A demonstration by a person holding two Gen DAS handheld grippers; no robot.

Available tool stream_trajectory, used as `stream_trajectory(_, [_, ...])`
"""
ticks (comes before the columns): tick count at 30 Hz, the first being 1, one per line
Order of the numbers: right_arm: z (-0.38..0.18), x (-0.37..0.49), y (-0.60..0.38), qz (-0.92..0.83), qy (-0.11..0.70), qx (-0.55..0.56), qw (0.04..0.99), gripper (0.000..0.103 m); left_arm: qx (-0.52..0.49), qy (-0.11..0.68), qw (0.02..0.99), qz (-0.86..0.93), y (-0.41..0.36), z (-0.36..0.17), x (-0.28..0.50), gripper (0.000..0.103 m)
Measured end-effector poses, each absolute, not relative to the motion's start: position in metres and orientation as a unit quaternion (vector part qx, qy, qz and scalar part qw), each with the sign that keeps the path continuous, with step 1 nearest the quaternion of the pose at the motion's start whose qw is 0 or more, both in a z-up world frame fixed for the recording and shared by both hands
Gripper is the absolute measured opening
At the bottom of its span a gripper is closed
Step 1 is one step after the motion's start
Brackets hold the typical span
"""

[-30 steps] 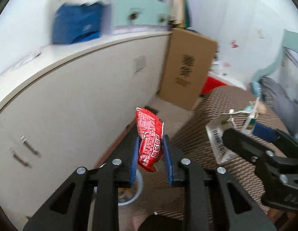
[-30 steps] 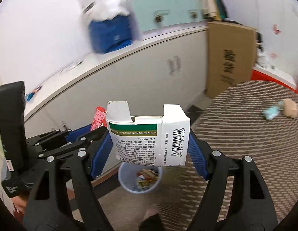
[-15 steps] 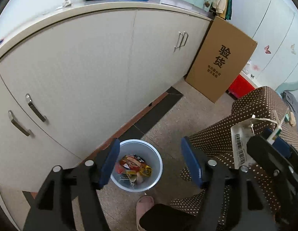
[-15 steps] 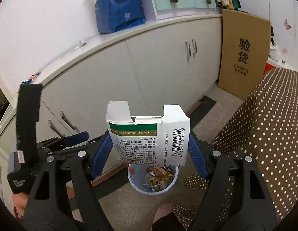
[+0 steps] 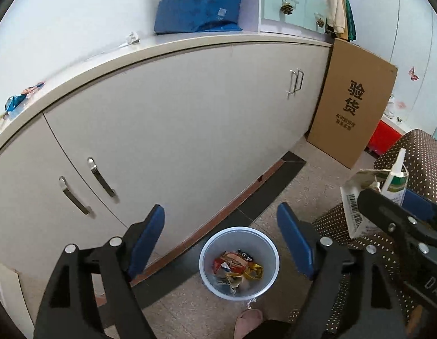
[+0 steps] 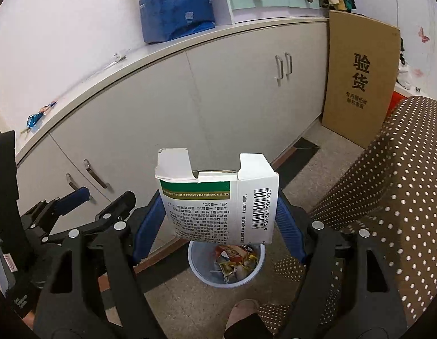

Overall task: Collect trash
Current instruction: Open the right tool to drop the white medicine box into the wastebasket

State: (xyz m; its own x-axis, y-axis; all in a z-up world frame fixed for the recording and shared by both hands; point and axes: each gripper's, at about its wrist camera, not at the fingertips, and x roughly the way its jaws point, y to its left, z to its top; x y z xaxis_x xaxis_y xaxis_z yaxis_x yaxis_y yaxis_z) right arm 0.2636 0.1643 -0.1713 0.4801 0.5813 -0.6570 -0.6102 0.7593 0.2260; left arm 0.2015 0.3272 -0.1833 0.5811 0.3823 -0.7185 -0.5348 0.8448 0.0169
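Note:
A small pale blue trash bin (image 5: 238,262) stands on the floor by the cabinets, with several wrappers inside, a red one among them. My left gripper (image 5: 221,243) is open and empty, held above the bin. My right gripper (image 6: 218,220) is shut on a white and green medicine box (image 6: 218,197) with an open top flap, held above the bin (image 6: 227,265). The box also shows at the right of the left wrist view (image 5: 356,209), with the right gripper (image 5: 399,220) around it.
Long grey cabinets (image 5: 176,118) run along the wall behind the bin. A tall cardboard box (image 5: 354,107) leans at their right end. A table with a brown dotted cloth (image 6: 388,186) is at the right. A slippered foot (image 5: 248,320) stands just in front of the bin.
My left gripper held a red snack wrapper a second ago; it has opened and the wrapper lies in the bin. Both grippers have tilted down over the bin. The right still holds the box.

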Motion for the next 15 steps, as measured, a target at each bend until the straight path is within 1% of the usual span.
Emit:
stream_trajectory(5, [-0.171,0.265,0.176,0.354,0.364,-0.018,0.861,0.074,-0.106,0.378,0.879,0.271,0.338,-0.187,0.196,0.080])
stream_trajectory(7, [-0.171,0.269,0.181,0.359,0.358,-0.013,0.862,0.081,-0.111,0.382,0.876,0.274,0.342,-0.189,0.196,0.080])
stream_trajectory(8, [-0.172,0.271,0.183,0.360,0.358,-0.012,0.862,0.088,-0.111,0.384,0.875,0.275,0.342,-0.190,0.195,0.080])
stream_trajectory(15, [-0.173,0.272,0.178,0.351,0.353,-0.015,0.867,0.089,-0.109,0.384,0.873,0.279,0.340,-0.187,0.195,0.080])
